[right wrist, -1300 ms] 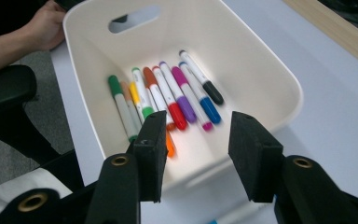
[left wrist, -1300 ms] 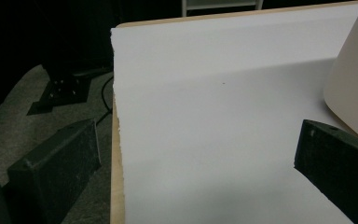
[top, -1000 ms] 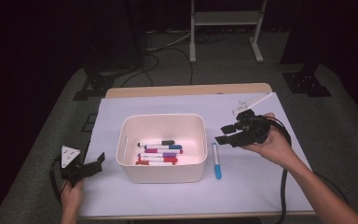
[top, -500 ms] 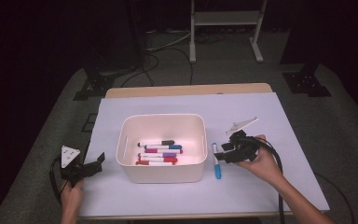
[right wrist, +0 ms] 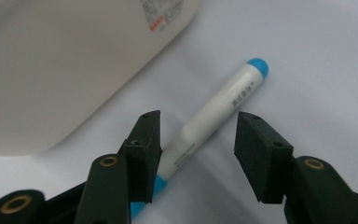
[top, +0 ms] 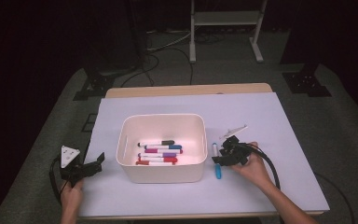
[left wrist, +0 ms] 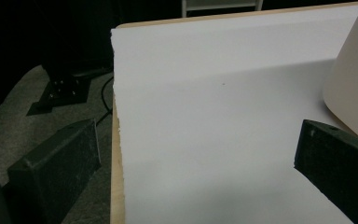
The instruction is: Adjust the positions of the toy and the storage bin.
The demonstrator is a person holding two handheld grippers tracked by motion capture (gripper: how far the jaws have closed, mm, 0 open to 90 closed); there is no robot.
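Since earlier frame: right gripper (top: 217,157) down from mid-right of high view to paper beside blue marker (top: 217,161); jaws just been closing a bit, marker betw. them, not yet pinched. Left gripper (top: 98,163) same spot, lower left.

Left to right in high view: left gripper at lower left on edge of white paper (top: 279,140), jaws spread, nothing betw. them (left gripper view: bare paper betw. jaws, bin wall at right edge). Centre: white bin (top: 162,173) w/ several markers inside. Just right of bin: blue marker flat on paper, close to bin wall, not touching as far as visible. Then right gripper, lower right of centre.

Right gripper view: marker (right wrist: 209,122) runs diagonally, blue end at upper right, blue cap at lower left under left jaw. Left pad touching or nearly touching barrel; right pad apart, clear gap. Jaws spread, straddling barrel off-centre.

Step in hand, likely: grab marker for bin. To do well: shift slightly so barrel sits mid-gap, stay low to paper, square pads to barrel, close on white barrel near cap, avoid bin wall.
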